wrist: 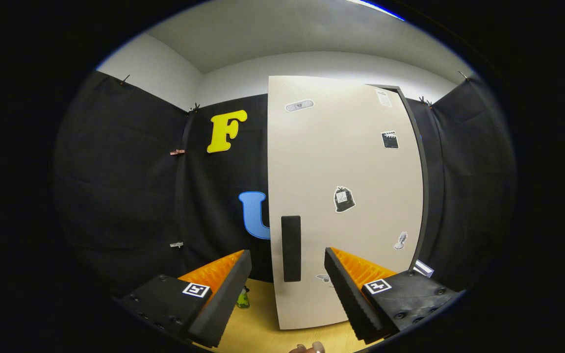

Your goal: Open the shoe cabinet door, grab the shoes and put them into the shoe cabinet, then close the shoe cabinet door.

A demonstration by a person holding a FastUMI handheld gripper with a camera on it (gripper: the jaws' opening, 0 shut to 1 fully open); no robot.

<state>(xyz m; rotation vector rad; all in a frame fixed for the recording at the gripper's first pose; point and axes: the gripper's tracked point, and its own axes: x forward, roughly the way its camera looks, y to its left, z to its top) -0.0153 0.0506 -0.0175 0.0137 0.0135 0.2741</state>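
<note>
The shoe cabinet's pale door (346, 196) stands upright just beyond my fingers, with several small stickers on it. Its dark vertical handle (291, 248) sits near the door's left edge, low down, in line with the gap between my fingers. My gripper (287, 260) is open, and nothing is held between the fingers. The door looks shut against its dark frame (422, 176) on the right. A small green object (243, 299) lies on the floor by the left finger; I cannot tell what it is.
Black cloth walls (125, 196) close the booth left and right of the cabinet. A light wooden floor (258, 328) runs under the fingers. Part of a person's hand (307, 348) shows at the floor's near side.
</note>
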